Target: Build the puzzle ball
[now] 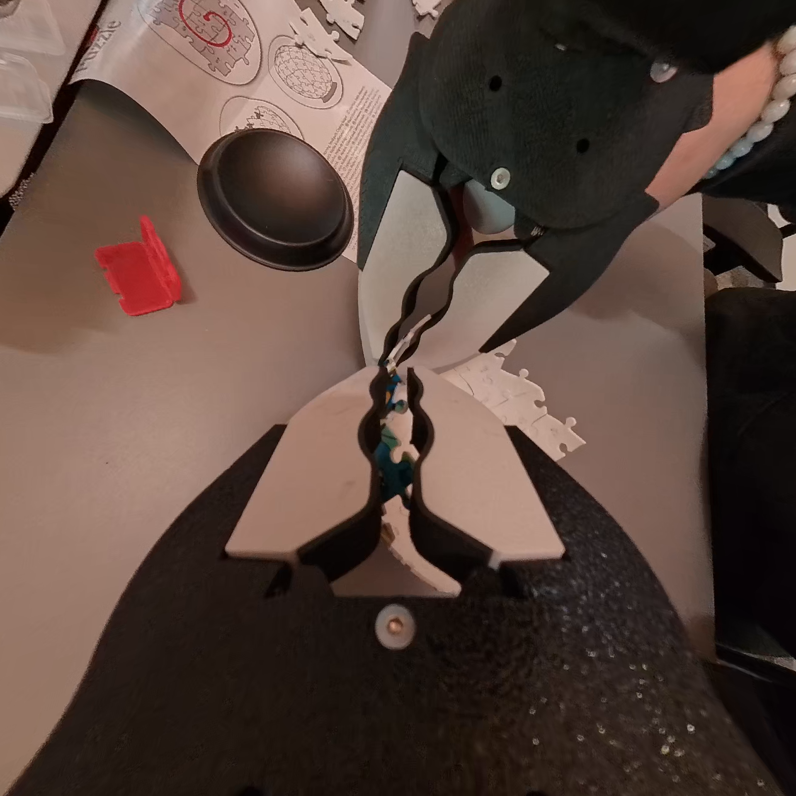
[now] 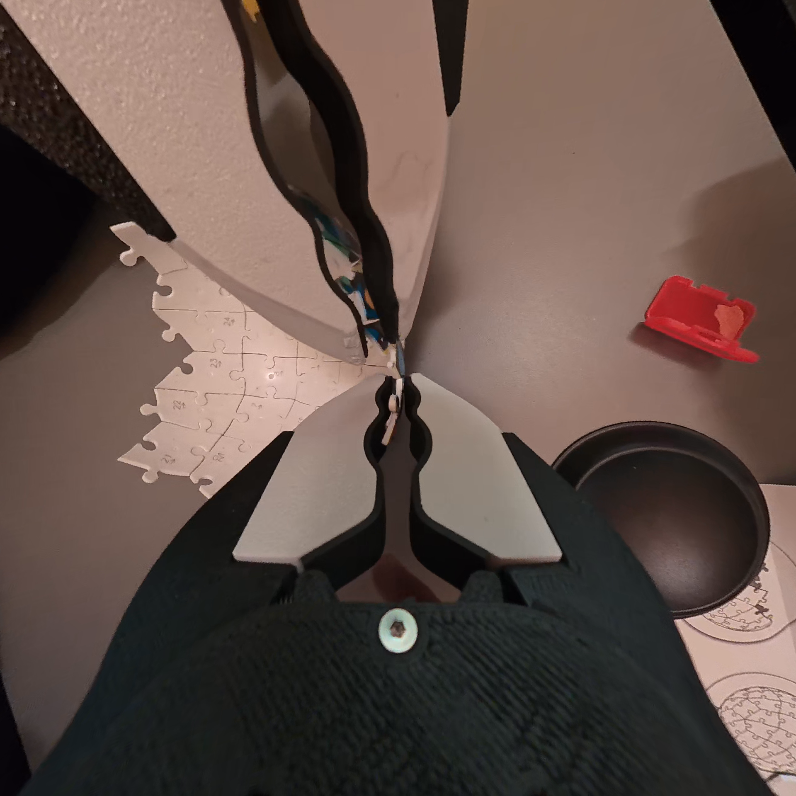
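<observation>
My left gripper (image 1: 394, 375) is shut on a curved puzzle section with a blue and green print (image 1: 394, 452). My right gripper (image 2: 398, 381) is shut on a small puzzle piece (image 2: 393, 413), seen edge-on. The two grippers meet tip to tip above the table, and the piece's edge touches the section's edge. The right gripper (image 1: 390, 359) comes down from the top of the left wrist view, with its piece (image 1: 413, 334). The left gripper (image 2: 379, 346) enters the right wrist view from above, with its section (image 2: 346, 271). A joined fan of white numbered pieces (image 2: 206, 387) lies face down on the table below them; it also shows in the left wrist view (image 1: 521, 400).
A black dome-shaped stand (image 1: 275, 198) (image 2: 663, 517) sits on a printed instruction sheet (image 1: 301, 86) (image 2: 754, 689). A red plastic clip (image 1: 138, 267) (image 2: 698, 323) lies on the grey table (image 1: 107, 409). Loose white pieces (image 1: 340, 17) lie at the far edge. A hand with a bead bracelet (image 1: 775, 107) holds the right gripper. Less than 4 cm separates the two grippers' tips. The right tips stand about 12 cm off the red plastic clip (image 1: 138, 267). My right wrist view (image 2: 707, 321) looks at it from another angle.
</observation>
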A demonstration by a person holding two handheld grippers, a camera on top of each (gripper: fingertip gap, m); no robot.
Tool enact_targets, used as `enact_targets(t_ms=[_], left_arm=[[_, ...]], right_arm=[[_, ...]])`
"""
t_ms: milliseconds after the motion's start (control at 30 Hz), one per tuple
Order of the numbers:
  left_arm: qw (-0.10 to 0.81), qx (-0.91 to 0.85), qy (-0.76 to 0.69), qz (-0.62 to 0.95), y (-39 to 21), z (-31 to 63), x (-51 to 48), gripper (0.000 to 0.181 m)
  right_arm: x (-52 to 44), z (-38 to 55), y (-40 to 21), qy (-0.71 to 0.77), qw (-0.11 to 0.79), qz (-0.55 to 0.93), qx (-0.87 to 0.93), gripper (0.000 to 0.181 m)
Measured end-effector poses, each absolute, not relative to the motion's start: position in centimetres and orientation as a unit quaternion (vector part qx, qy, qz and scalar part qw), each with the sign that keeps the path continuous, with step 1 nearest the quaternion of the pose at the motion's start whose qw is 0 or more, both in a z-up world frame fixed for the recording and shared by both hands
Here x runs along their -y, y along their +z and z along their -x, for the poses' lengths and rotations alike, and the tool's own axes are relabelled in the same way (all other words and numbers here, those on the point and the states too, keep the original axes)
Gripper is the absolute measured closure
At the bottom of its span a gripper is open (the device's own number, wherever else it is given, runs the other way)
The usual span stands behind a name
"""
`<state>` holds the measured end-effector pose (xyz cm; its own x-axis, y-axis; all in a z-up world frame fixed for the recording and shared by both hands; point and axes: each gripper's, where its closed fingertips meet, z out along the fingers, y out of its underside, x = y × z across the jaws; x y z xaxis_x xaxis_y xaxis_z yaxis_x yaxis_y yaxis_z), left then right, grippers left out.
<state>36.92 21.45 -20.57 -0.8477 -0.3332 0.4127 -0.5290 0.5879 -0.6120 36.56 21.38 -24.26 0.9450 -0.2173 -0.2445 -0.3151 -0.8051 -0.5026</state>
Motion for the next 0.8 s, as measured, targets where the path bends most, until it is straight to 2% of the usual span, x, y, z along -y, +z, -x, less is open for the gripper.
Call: enact_targets(t_ms=[500, 600, 733, 800], left_arm=[[0.13, 0.877, 0.387, -0.252, -20.42, -37.09, -21.47, 0.173], [0.125, 0.879, 0.384, -0.253, -20.51, -37.17, -21.62, 0.174], [0.127, 0.878, 0.385, -0.253, -20.5, -37.17, -21.59, 0.174], [0.126, 0.879, 0.385, -0.251, -20.46, -37.12, -21.61, 0.175]], right_arm=[[-21.41, -36.83, -24.18, 0.099, 0.278, 0.943, -0.152, 0.176], [-21.23, -37.02, -24.32, 0.077, 0.279, 0.947, -0.139, 0.169], [-21.24, -36.75, -24.25, 0.084, 0.284, 0.945, -0.138, 0.171], [-20.92, -36.88, -24.29, 0.075, 0.276, 0.949, -0.134, 0.164]])
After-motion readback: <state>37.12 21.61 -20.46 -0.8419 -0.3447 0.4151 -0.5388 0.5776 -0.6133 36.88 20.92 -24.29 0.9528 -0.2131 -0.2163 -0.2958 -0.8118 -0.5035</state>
